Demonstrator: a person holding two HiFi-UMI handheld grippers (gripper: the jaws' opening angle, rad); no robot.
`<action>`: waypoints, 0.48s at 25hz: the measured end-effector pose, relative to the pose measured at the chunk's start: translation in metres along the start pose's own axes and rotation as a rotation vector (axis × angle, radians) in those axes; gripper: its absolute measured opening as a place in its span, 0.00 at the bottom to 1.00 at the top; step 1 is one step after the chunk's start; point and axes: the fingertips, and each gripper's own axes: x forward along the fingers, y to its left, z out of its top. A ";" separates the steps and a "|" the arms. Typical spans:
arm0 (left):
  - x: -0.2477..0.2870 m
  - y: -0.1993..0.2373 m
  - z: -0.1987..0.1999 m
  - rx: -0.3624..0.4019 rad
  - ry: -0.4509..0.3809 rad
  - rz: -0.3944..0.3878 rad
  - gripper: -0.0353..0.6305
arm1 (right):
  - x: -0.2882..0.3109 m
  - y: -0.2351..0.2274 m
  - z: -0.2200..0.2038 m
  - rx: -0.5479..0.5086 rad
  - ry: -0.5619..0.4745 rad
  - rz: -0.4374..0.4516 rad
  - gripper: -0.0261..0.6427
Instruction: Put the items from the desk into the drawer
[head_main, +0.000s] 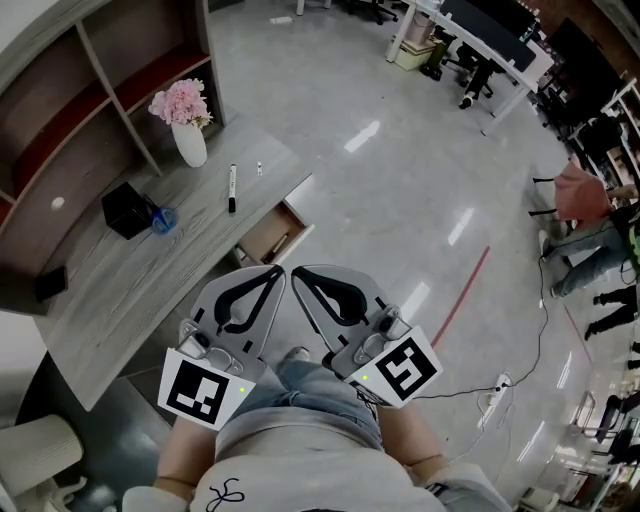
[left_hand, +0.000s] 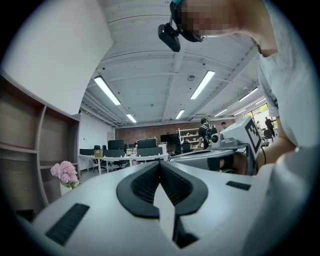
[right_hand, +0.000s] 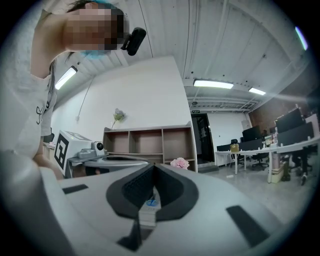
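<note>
Grey desk (head_main: 120, 290), drawer (head_main: 272, 235) open, flowers (head_main: 180, 102) in vase (head_main: 190, 146)

The right tongs (right_hand: 153, 167) are tilted upward, jaws meeting at their tips with nothing gripped. A square-marker cube (right_hand: 61, 144) sits low at left. Beyond stand an open shelf unit (right_hand: 150, 141), pink flowers (right_hand: 179, 163) and office desks (right_hand: 260, 150)

Drawer (head_main: 272, 233) gapes open from above; vase (head_main: 190, 143) stands near marker (head_main: 232, 188).

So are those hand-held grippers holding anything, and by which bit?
Nothing. The left hand-held gripper and the right hand-held gripper are both shut, jaws together and empty.
</note>
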 end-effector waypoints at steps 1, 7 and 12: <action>0.000 -0.001 0.000 0.002 -0.001 0.002 0.07 | -0.001 0.000 0.000 -0.001 -0.001 0.002 0.05; 0.002 -0.006 0.003 0.000 -0.007 0.016 0.07 | -0.007 -0.001 0.002 0.001 -0.006 0.010 0.05; 0.004 -0.015 0.008 0.008 -0.011 0.020 0.07 | -0.016 -0.002 0.005 0.000 -0.010 0.016 0.05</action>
